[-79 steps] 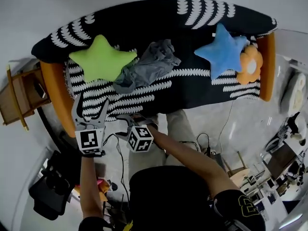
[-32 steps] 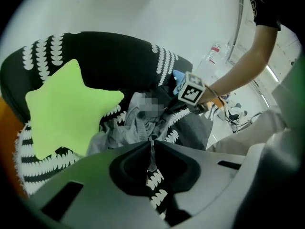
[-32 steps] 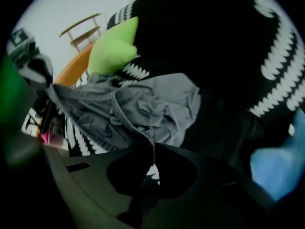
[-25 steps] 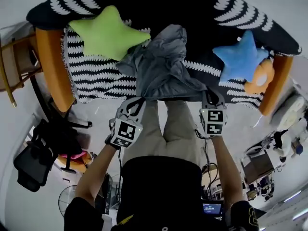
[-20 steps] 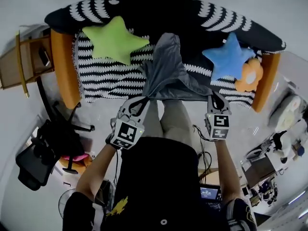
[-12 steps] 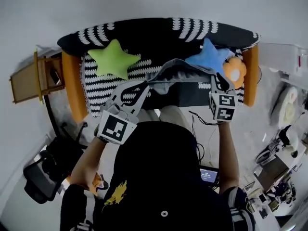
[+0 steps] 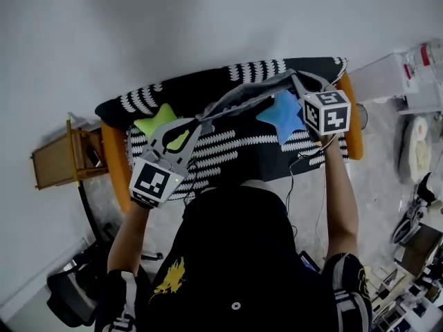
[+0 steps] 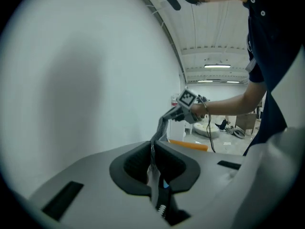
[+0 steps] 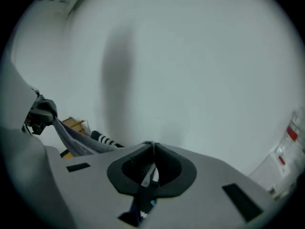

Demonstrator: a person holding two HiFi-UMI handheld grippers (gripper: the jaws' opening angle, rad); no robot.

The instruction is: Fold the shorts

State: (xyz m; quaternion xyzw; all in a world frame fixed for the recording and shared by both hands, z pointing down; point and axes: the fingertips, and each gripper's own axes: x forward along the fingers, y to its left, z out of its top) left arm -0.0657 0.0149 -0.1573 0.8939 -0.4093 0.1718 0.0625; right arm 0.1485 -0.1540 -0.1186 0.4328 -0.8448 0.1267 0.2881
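While the grey shorts (image 7: pixel 246 97) stretch as a drawn-out band between the two claws, both arms are held up in front of the person, over a sofa (image 7: pixel 113 163) with orange sides and a black-and-white patterned cover. The left claw (image 7: pixel 201 120) is clenched on one end of the shorts; in the left gripper view its jaws are pressed together on a thin fold of grey cloth (image 8: pixel 153 162) that runs up and away toward the other hand. The right claw (image 7: pixel 297 81) is clenched on the other end, and the right gripper view shows cloth pinched between its closed jaws (image 9: pixel 151 171). In the head view a green star cushion (image 7: pixel 158 122) lies on the sofa near the left claw and a blue star cushion (image 7: pixel 279 116) just beside the right one. A wooden side table (image 7: pixel 57 163) stands next to the sofa's left end
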